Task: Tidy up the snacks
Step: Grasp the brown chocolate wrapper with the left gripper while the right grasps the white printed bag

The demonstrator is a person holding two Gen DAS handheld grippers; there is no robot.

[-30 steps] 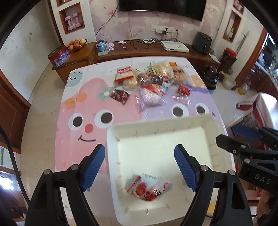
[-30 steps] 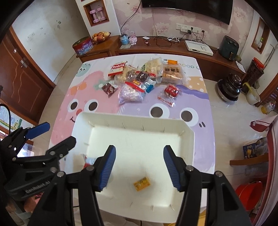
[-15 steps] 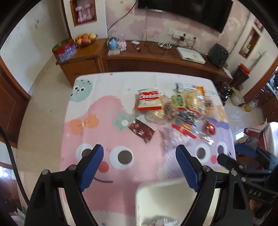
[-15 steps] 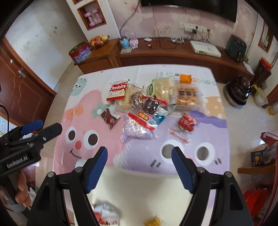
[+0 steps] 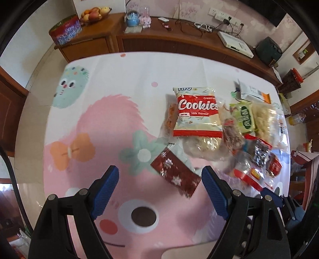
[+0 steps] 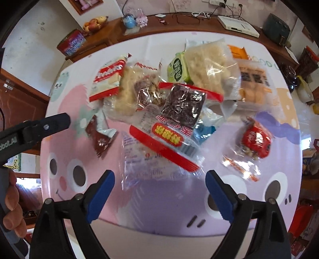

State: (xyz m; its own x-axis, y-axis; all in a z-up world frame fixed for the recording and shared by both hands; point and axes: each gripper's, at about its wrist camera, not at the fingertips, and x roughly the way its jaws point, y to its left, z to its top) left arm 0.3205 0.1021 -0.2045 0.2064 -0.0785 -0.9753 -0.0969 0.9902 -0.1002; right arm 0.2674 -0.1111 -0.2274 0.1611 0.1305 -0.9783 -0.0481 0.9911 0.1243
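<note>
Two tools: left tool [image 5: 160,188] and right tool [image 6: 160,192], both spread wide with nothing between the blue pads.
Left tool: above the pink part of the table [image 5: 111,127], with the brown wrapper [image 5: 175,177] lying in the gap near its right pad [image 5: 214,194]; touching or not, cannot tell.
Right tool: above the purple part of the table, with the near end of the clear red-strip bag [image 6: 159,157] in the gap between its pads.
Snacks: heaped on the far right of the table in the left view, filling the far half in the right view.
Cookies pack [image 5: 196,112]: at the far left of the heap, lying on top of pale clear-wrapped bags.
Green pack [image 5: 246,116]: right of the cookies pack, beside a bag of pale puffs [image 5: 263,119].
Dark-filled bag [image 6: 183,103]: mid-heap, overlapping the red-strip bag.
Red pack [image 6: 256,139]: right of the heap, set apart.
Tray rim [image 5: 179,251]: a white edge at the near border of the left view.
Sideboard [image 5: 159,37]: beyond the table, with a fruit bowl [image 5: 95,13] and a tin [image 5: 65,32].
</note>
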